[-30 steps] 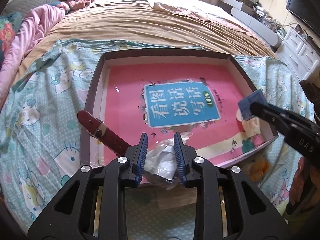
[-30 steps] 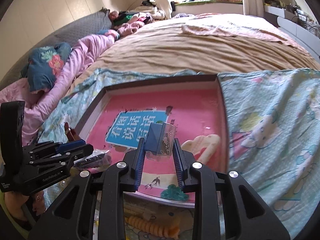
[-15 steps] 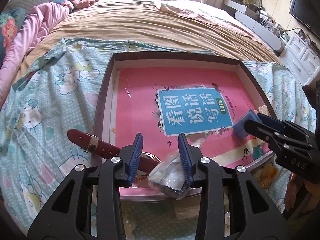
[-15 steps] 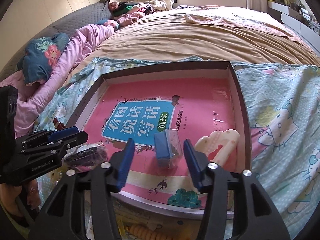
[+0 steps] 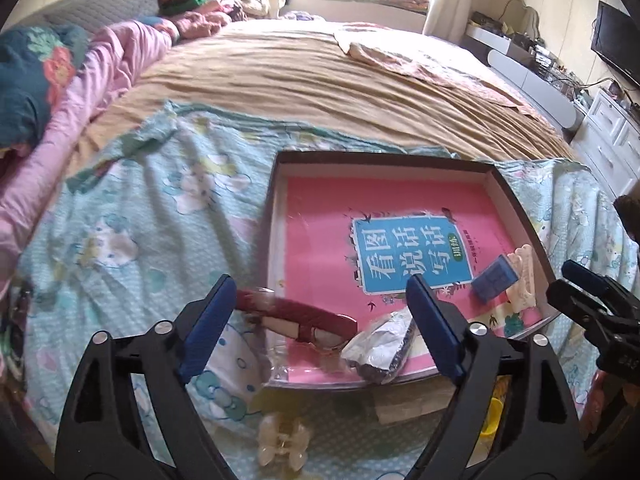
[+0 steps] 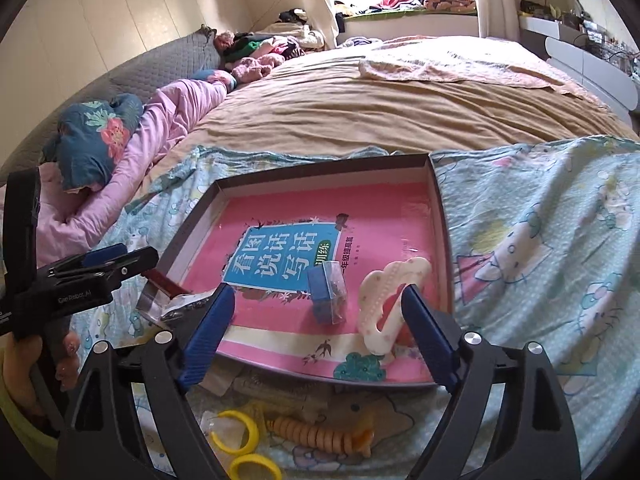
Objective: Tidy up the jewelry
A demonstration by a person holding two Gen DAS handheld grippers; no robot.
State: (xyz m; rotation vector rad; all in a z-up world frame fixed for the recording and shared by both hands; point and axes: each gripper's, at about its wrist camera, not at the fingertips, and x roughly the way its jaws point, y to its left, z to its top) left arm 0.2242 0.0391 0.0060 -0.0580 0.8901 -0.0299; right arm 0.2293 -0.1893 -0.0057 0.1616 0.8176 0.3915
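I see my left gripper (image 5: 320,326) with jaws that have just been opening, now spread wide and gripping nothing; the plastic bag (image 5: 380,346) lies between and just beyond its fingertips, in the tray (image 5: 276,208) beside the red strap (image 5: 304,316). My right gripper (image 6: 318,334) has likewise just opened wide (nothing held), the blue box (image 6: 326,296) lying just ahead between its fingers, the white clip (image 6: 384,306) beside it.

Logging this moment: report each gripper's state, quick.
Left gripper: open, jaws just opened, holding nothing; clear bag lies below in the tray.
Right gripper: open, jaws just opened, holding nothing; blue box released.
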